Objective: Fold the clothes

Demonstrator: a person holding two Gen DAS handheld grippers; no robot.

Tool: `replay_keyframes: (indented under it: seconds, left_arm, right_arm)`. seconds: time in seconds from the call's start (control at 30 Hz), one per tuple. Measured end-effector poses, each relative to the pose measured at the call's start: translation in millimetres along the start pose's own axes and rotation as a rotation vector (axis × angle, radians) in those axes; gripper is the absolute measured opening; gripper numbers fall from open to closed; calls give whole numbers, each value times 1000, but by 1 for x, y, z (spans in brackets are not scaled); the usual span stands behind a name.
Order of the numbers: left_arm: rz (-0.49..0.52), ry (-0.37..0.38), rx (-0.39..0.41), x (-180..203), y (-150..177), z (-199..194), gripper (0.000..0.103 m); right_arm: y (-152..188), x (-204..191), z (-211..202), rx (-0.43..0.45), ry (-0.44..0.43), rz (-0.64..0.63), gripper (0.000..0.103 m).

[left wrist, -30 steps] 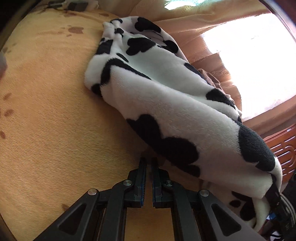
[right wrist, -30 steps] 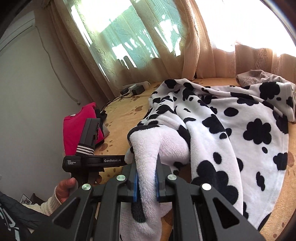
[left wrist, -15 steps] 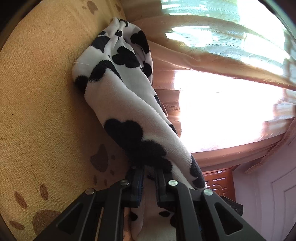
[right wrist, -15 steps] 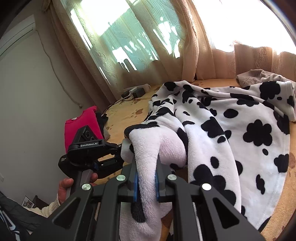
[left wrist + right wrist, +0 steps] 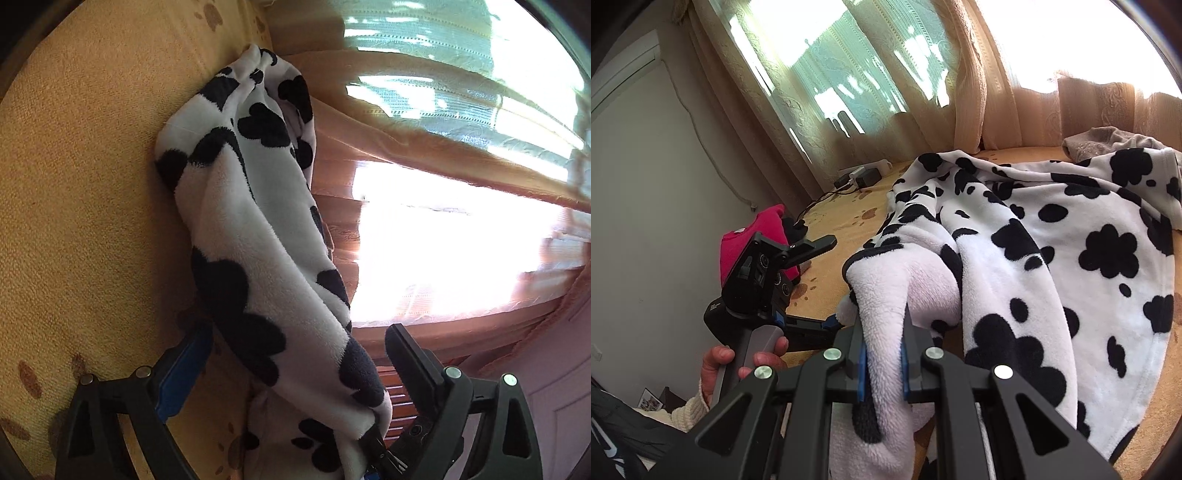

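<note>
Fleece, white with black blotches, sits pinched between the closed jaws of our right gripper (image 5: 882,360), while our left gripper (image 5: 297,339) stands wide open around a fold of the same cow-print garment (image 5: 1071,266). It sprawls over the yellow paw-print bedspread (image 5: 81,177), beside the curtains (image 5: 967,74).

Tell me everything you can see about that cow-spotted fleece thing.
The cow-print fleece garment looks plush and white with black blotches and dark edge trim. It lies rumpled across the tan paw-print bedspread. The right gripper is shut on a bunched, pale fold of it. The left gripper is open, a fleece roll lying between its fingers.
</note>
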State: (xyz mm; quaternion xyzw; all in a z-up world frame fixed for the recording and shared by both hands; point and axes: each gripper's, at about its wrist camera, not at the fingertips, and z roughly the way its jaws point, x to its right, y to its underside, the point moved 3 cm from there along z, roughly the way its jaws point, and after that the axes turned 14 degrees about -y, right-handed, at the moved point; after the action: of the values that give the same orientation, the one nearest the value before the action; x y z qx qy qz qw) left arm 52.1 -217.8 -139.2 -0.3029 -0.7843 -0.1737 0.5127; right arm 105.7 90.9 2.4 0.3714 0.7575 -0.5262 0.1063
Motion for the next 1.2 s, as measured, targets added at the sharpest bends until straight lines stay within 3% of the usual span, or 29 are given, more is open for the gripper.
replay_keyframes:
  seconds: [0.2,0.27,0.33,0.37,0.43,0.47,0.5,0.53,0.6,0.73,0.8,0.9,1.03,1.2]
  left_arm:
    - [-22,8,-89,17,13,26,96]
    - [-3,8,-81,21,14,26,87]
    - [23,14,-69,25,12,19,52]
    - [32,2,-55,26,9,13,44]
    - [57,-27,-20,26,2,0,17]
    - [67,-37,-4,25,-2,-7,15]
    - [70,-45,15,25,-7,-15,14]
    - [72,-54,35,24,-11,-24,12]
    - [76,-76,87,22,-23,-45,12]
    - [73,-125,192,5,-40,-93,12]
    - [72,-159,225,-1,-45,-106,12]
    - [93,-204,262,-9,-57,-122,12]
    - [173,-248,262,8,-73,-123,12]
    - [293,-287,250,25,-56,-145,12]
  right_arm:
    - [4,-6,2,-10,-17,-4,15]
    - [7,-9,6,-25,-27,-3,16]
    - [14,-11,14,-60,-46,1,19]
    - [17,-12,18,-77,-56,4,19]
    - [24,-14,26,-111,-75,8,26]
    - [27,-16,31,-127,-84,5,31]
    - [30,-18,35,-141,-92,-1,50]
    - [34,-21,39,-155,-100,-8,76]
    - [38,-28,35,-136,-80,-53,90]
    - [48,-38,1,-75,-33,-123,91]
    - [55,-33,-26,-24,84,-135,92]
    - [71,-16,-58,-17,282,-143,93]
    - [95,0,-87,-55,374,-93,93]
    - [123,-2,-102,-92,395,-93,93]
